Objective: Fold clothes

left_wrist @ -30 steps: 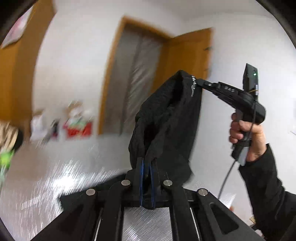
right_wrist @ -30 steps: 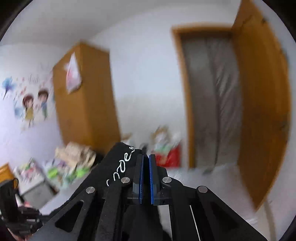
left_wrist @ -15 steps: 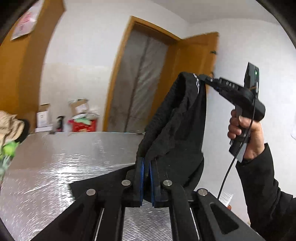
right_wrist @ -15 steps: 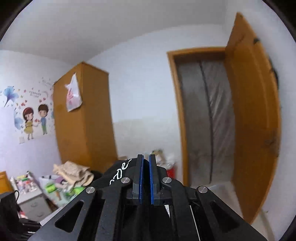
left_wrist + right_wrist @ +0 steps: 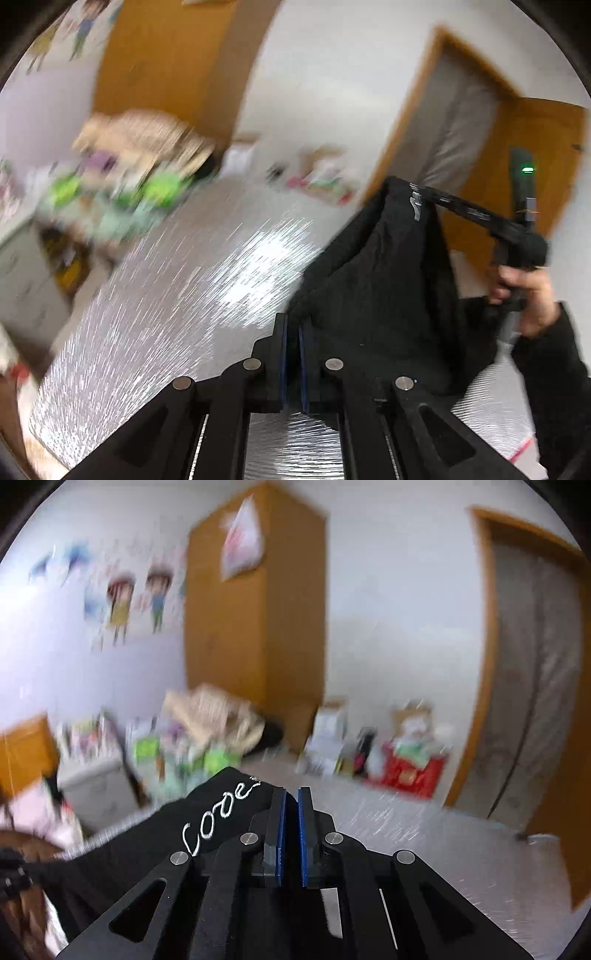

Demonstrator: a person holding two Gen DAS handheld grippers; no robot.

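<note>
We hold the black garment (image 5: 384, 280) stretched in the air between both grippers: our left gripper (image 5: 291, 332) is clamped on one edge, and our right gripper (image 5: 419, 194), seen up and to the right of it, pinches the far corner. In the right wrist view the right gripper (image 5: 291, 805) is closed on cloth with white lettering (image 5: 218, 812) just to its left. Compared with a second ago, both views have tipped downward, so the silvery table (image 5: 177, 295) below the garment now fills more of the picture.
</note>
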